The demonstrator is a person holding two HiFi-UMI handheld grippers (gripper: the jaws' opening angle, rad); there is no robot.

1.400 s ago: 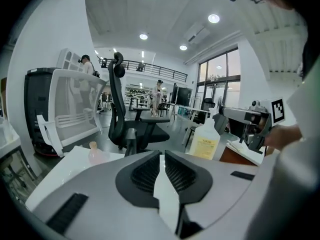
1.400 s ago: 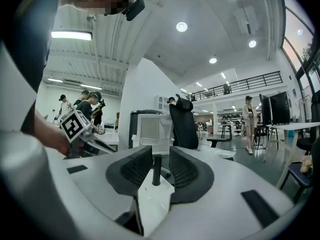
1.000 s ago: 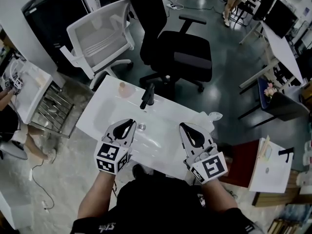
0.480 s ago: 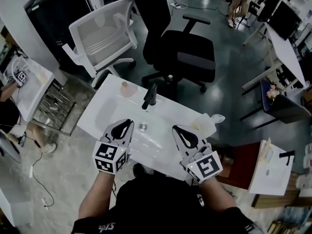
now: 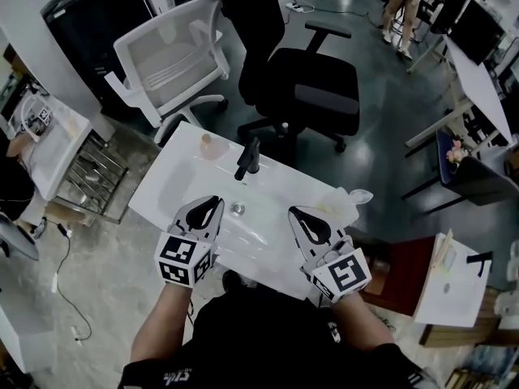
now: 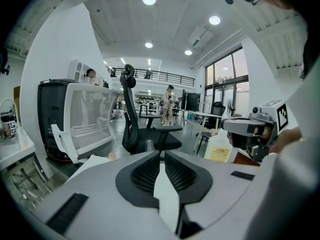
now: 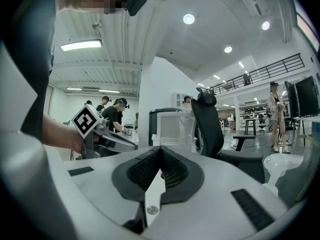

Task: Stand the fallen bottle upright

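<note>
The jaws of the right gripper (image 7: 160, 148) are pressed together, tips meeting with nothing between them. Those of the left gripper (image 6: 161, 152) are drawn in just as far, apart from a hairline slit at the tips that holds nothing. In the head view both grippers sit side by side in the lower middle of the frame, over the near edge of the white table (image 5: 166, 186), and both point toward the top of the frame. The dark bottle (image 5: 246, 160) is above them on the far part of the table, between the lines of the two grippers. It is well clear of both sets of tips and touches neither. It shows as a long dark shape slanting up and to the right; from this steep angle I cannot tell whether it is flat on its side. A small round metallic object (image 5: 237, 209) sits just beyond the left gripper's tips. A pale cup (image 5: 208, 146) stands left of the bottle, and a translucent jug (image 5: 354, 195) is at the table's right edge.
</note>
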